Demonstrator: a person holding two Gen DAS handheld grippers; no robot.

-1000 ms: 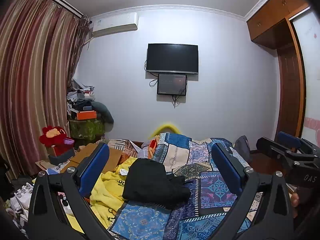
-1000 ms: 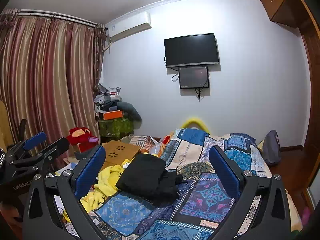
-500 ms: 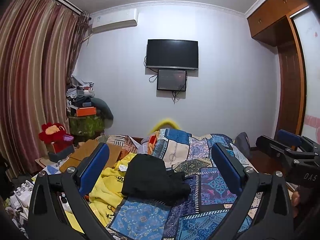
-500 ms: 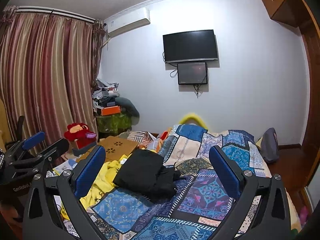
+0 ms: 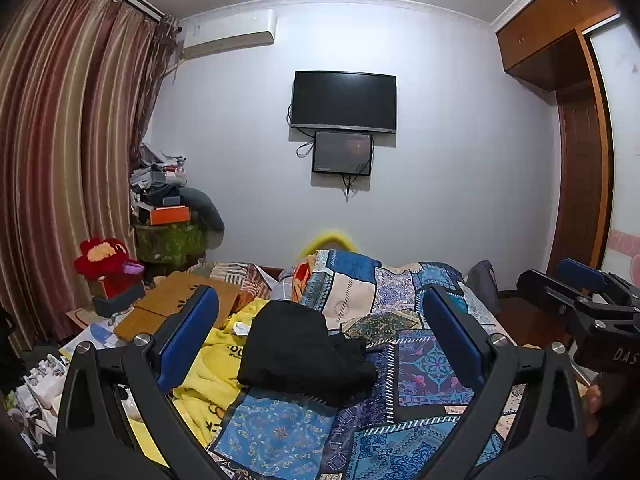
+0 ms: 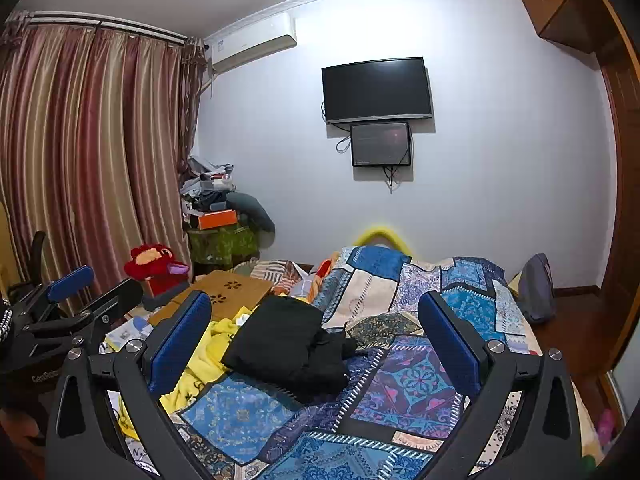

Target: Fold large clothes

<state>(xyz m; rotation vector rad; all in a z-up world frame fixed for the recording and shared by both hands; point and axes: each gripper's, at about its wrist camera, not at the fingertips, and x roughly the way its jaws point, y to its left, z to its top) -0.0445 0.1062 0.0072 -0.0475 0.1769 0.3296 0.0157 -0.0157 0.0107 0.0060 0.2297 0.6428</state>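
Note:
A black garment (image 5: pixel 298 350) lies bunched on a blue patchwork quilt (image 5: pixel 424 364) on the bed; it also shows in the right wrist view (image 6: pixel 290 350). A yellow garment (image 5: pixel 208 372) lies just left of it, seen again in the right wrist view (image 6: pixel 204 364). My left gripper (image 5: pixel 320 336) is open and empty, held above the bed short of the black garment. My right gripper (image 6: pixel 314 332) is open and empty too. Each gripper shows at the edge of the other's view: the right one (image 5: pixel 580 300) and the left one (image 6: pixel 76 300).
A wooden lap tray (image 5: pixel 180 304) and a red plush toy (image 5: pixel 104 258) lie at the bed's left. Striped curtains (image 5: pixel 60 160) hang on the left. A wardrobe (image 5: pixel 580 140) stands on the right. A TV (image 5: pixel 344 100) hangs on the far wall. A dark bag (image 6: pixel 536 288) sits at the right of the bed.
Both views have tilted slightly downward, so the bed and the black garment sit a little higher in frame. Both grippers stay open and empty.

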